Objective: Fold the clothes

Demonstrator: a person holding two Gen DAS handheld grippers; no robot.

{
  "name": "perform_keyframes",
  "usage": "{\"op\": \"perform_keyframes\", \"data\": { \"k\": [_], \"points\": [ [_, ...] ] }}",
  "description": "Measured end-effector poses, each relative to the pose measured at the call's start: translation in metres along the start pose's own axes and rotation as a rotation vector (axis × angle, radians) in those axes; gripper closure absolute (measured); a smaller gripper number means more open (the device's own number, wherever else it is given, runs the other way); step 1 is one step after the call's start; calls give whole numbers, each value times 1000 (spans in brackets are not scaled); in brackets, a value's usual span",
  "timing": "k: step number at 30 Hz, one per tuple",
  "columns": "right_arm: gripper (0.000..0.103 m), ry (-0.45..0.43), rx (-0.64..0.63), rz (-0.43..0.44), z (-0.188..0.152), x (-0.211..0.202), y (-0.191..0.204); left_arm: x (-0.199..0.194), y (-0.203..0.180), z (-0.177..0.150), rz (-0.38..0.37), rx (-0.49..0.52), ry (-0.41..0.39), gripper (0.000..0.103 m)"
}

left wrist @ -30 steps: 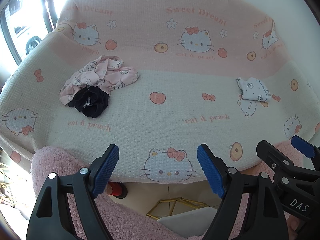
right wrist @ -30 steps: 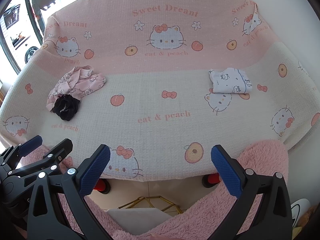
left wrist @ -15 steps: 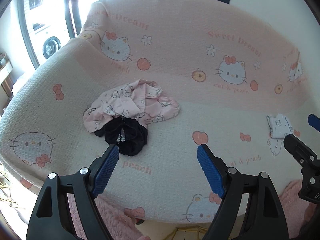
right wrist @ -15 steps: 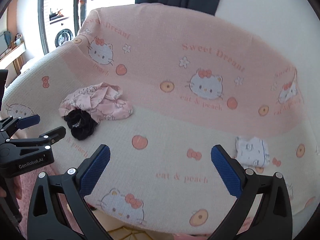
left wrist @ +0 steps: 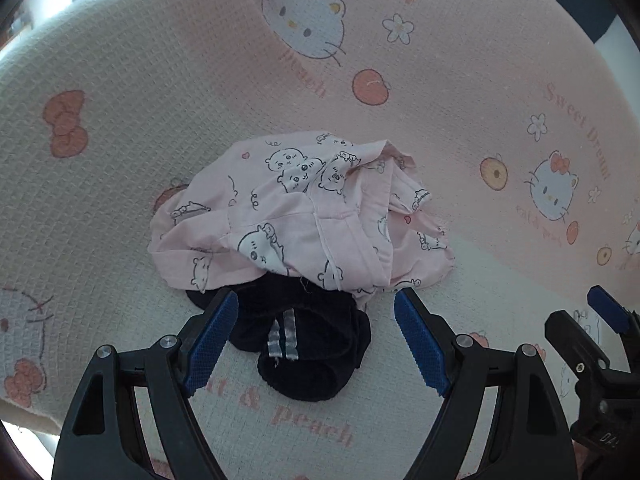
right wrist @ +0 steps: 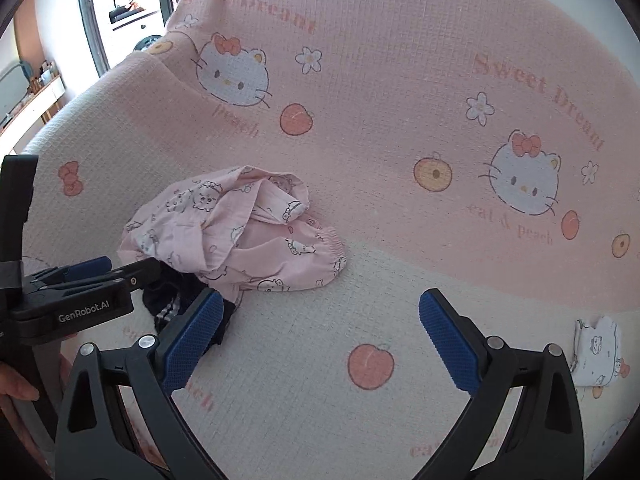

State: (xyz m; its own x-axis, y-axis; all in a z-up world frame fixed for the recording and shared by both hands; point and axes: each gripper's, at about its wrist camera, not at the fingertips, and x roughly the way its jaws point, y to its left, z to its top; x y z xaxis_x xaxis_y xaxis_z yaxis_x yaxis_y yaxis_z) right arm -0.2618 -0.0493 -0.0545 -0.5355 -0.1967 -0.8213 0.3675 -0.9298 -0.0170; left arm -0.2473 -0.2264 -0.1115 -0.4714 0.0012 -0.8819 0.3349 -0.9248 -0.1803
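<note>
Both grippers have closed in on the crumpled pile within a second, jaws spread wide and holding nothing. The left gripper [left wrist: 316,344] now straddles the black garment [left wrist: 308,344], nearest on the sofa cover [left wrist: 120,80]; the right gripper [right wrist: 320,340] hovers just right of it. Behind lies the rumpled pink pyjama piece [left wrist: 304,216]. Far right, a small white garment [right wrist: 598,350] already sits folded, suggesting a pick-up is imminent.

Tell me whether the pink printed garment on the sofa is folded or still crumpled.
Crumpled, not folded. The pink garment lies bunched in loose, uneven creases, partly over a black garment, one elastic cuff sticking out.
</note>
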Motion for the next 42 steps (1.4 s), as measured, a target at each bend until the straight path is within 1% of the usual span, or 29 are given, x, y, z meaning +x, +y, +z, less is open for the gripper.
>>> {"op": "perform_keyframes", "data": {
  "k": [1, 3, 5, 8, 10, 13, 15, 16, 18, 20, 22, 25, 27, 29, 30, 32, 33, 34, 35, 36, 37, 39, 42],
  "points": [
    [4, 20, -9, -3, 3, 16, 2, 6, -1, 4, 10, 6, -3, 20],
    [10, 58, -16, -5, 8, 45, 4, 19, -2, 13, 30, 18, -8, 20],
    [12, 86, -11, -11, 12, 71, 6, 32, -3, 21, 50, 29, -14, 20],
    [13, 98, -10, -17, 18, 103, 10, 51, -4, 34, 81, 47, -22, 20],
    [13, 103, -21, -32, 22, 121, 12, 58, 2, 41, 69, 26, -19, 20],
    [13, 120, -38, -40, 28, 146, 17, 70, 8, 56, 97, 35, -26, 20],
    [14, 142, -44, -30, 30, 160, 19, 81, 13, 61, 90, 25, -2, 20],
    [17, 152, -46, -28, 30, 165, 21, 83, 14, 62, 92, 20, 2, 20],
    [28, 185, -53, -28, 27, 175, 25, 85, 13, 61, 107, 28, -1, 20],
    [35, 209, -45, -17, 25, 182, 26, 86, 12, 61, 126, 39, 0, 20],
    [40, 222, -38, -7, 23, 186, 26, 87, 17, 60, 104, 4, 5, 20],
    [52, 215, -48, -9, 21, 185, 28, 88, 25, 58, 65, -55, 12, 20],
    [67, 207, -71, -17, 22, 182, 30, 89, 30, 57, 39, -95, 17, 20],
    [73, 201, -72, -22, 23, 177, 29, 90, 35, 55, 13, -134, 21, 20],
    [80, 196, -69, -26, 24, 175, 29, 90, 38, 55, 0, -154, 24, 21],
    [86, 181, -79, -36, 26, 168, 29, 84, 33, 56, 19, -130, -1, 29],
    [89, 168, -87, -38, 27, 164, 29, 81, 30, 57, 31, -116, -14, 39],
    [90, 151, -99, -44, 28, 159, 30, 78, 27, 57, 43, -101, -28, 50],
    [91, 134, -115, -49, 30, 154, 29, 75, 24, 58, 54, -86, -42, 57],
    [91, 122, -125, -54, 30, 147, 32, 70, 22, 58, 58, -79, -51, 69],
    [91, 109, -134, -59, 31, 141, 35, 66, 21, 59, 60, -73, -60, 73],
    [92, 91, -140, -56, 34, 127, 35, 57, 18, 59, 63, -62, -77, 77],
    [92, 63, -131, -46, 35, 101, 32, 35, 10, 54, 40, -9, -109, 79]
  ]
}}
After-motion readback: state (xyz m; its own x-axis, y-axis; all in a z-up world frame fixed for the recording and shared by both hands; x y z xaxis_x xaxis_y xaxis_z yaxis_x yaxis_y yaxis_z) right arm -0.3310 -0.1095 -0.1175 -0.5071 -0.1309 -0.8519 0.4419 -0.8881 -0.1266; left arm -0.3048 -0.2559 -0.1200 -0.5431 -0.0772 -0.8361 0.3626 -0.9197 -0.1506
